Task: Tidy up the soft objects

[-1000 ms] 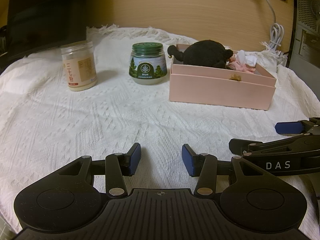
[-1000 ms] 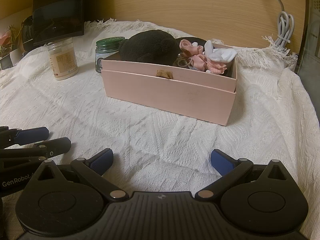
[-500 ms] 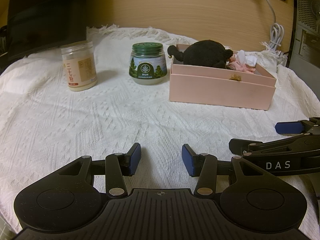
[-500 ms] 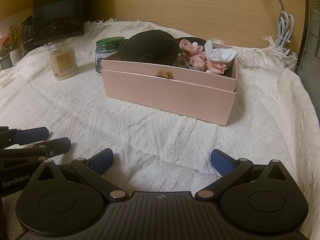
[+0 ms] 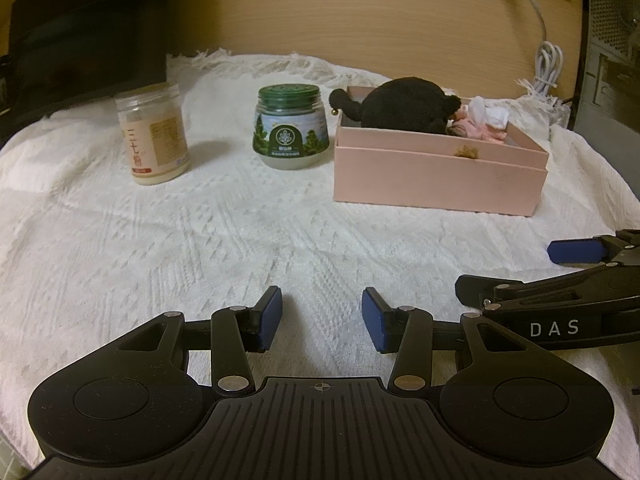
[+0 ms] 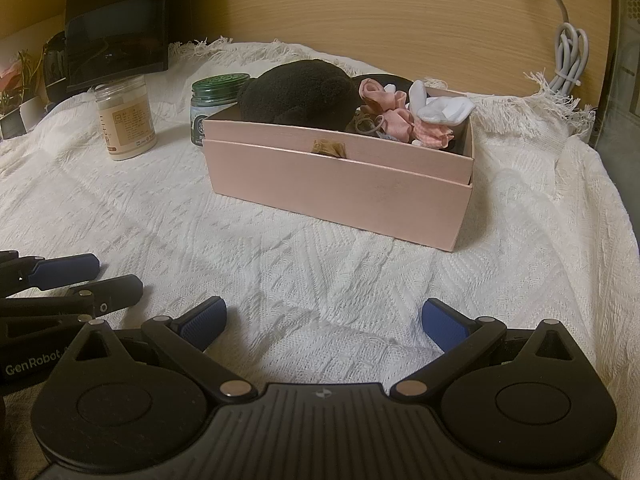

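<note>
Both tongs rest low over a white knitted cloth (image 5: 160, 240), gripping nothing: the left gripper (image 5: 322, 322) with its blue pads partly apart, the right gripper (image 6: 324, 322) spread wide. From left, a cream-lidded jar (image 5: 152, 134) and a green-lidded jar (image 5: 290, 126) stand apart on the cloth. Just right of the green jar sits a pink box (image 6: 340, 178) holding the soft objects: a black plush toy (image 6: 296, 96) at its left end, pink fabric pieces (image 6: 394, 118) and a white fabric piece (image 6: 442, 108) at its right. A white cable (image 6: 570, 58) hangs at the wooden wall beyond.
</note>
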`<state>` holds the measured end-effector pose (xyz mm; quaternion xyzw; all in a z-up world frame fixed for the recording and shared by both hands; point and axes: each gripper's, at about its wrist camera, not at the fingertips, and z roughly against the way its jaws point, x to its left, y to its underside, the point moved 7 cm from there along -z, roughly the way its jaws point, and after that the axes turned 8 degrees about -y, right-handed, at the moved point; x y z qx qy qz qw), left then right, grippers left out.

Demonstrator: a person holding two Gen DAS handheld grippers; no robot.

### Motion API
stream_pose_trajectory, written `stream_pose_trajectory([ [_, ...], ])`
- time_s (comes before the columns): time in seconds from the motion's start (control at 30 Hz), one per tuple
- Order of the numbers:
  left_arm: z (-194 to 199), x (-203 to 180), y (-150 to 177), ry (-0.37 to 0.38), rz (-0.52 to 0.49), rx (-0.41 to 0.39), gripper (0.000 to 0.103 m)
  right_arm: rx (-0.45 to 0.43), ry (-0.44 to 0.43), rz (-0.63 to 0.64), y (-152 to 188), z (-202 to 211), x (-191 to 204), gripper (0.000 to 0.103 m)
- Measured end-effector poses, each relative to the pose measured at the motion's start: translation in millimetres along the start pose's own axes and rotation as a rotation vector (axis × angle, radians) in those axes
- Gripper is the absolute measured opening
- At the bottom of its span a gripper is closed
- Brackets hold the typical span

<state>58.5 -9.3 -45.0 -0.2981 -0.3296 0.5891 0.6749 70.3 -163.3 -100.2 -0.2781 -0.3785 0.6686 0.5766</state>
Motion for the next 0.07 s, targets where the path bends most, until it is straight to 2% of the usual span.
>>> stream_pose_trajectory([
  [0.07, 0.1, 1.0, -0.3, 0.009, 0.009, 0.006, 0.049, 0.000, 0.000, 0.000, 0.0, 0.0, 0.0, 0.103],
])
